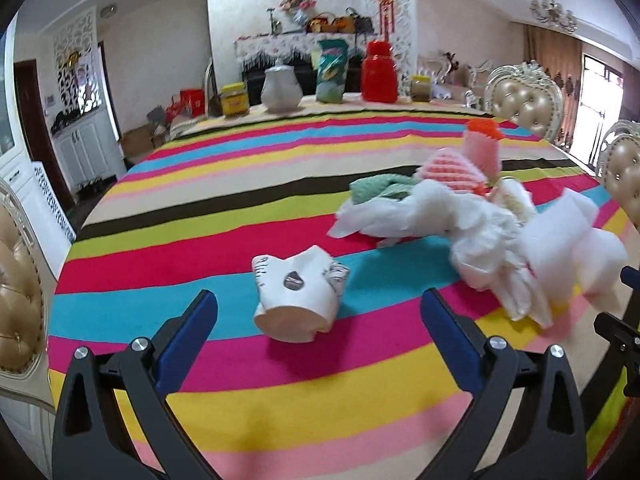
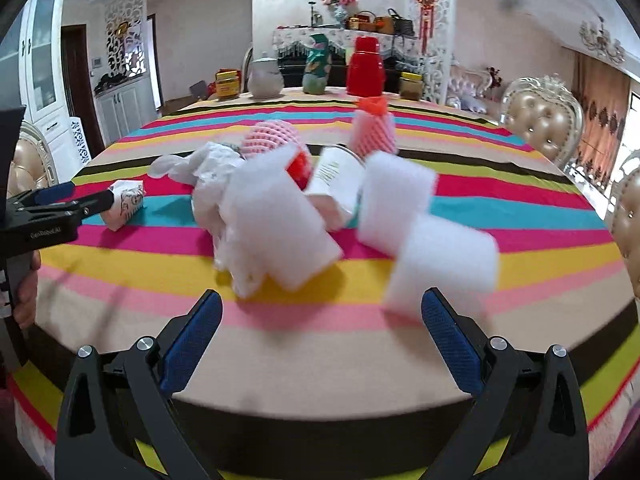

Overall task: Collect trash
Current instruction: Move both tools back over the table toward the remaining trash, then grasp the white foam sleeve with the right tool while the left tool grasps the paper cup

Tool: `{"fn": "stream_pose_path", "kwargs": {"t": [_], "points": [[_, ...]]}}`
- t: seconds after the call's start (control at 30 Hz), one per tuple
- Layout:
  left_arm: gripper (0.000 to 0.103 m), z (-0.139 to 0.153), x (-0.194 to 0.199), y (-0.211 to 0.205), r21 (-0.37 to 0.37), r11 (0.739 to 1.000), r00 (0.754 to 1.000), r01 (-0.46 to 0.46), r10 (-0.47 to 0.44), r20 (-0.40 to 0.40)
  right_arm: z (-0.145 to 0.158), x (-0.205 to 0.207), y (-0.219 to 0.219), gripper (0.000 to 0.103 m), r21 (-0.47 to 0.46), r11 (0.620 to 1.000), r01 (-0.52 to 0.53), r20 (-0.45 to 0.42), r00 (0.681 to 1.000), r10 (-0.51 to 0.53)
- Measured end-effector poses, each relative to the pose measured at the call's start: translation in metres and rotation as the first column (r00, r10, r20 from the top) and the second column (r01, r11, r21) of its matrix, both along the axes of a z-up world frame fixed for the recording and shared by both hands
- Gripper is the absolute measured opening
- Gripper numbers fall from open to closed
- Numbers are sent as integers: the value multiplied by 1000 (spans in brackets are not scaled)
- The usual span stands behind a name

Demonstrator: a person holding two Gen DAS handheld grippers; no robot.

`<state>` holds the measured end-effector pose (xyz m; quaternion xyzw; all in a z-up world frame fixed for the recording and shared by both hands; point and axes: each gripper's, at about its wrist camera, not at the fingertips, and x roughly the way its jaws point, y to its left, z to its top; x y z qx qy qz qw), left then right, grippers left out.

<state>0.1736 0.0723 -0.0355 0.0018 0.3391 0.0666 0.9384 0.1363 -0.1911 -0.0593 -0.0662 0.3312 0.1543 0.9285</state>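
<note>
Trash pile [image 2: 280, 208] heaped mid-desk [image 1: 200, 208]: foam blocks, crumpled tissue, pink netting. Crushed paper cup [image 1: 298, 300] lying apart, just left of the pile, framed by left gripper [image 1: 320, 320], fingers wide apart. Right gripper [image 2: 322, 320] facing the pile, fingers likewise apart, empty. Approach step, probably; next, close in and pinch.

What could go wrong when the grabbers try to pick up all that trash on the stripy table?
The crushed paper cup lies on its side and may roll or squash further when the open left gripper closes. The white foam pieces look light, so the open right gripper might nudge them away, maybe over the near table edge.
</note>
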Motion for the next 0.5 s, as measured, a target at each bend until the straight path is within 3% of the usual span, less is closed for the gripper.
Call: {"fn": "stream_pose_path", "kwargs": {"t": [0.2,0.5], "points": [[98,-10,24,4,13,1000,999,-22,23,-44,-2,25,24,94,-10,1000,-12,-11,1000,12],[85,-21,34,12,24,999,995,-39,41,-88,-7,57,32,94,-24,1000,-9,-21,1000,8]]}}
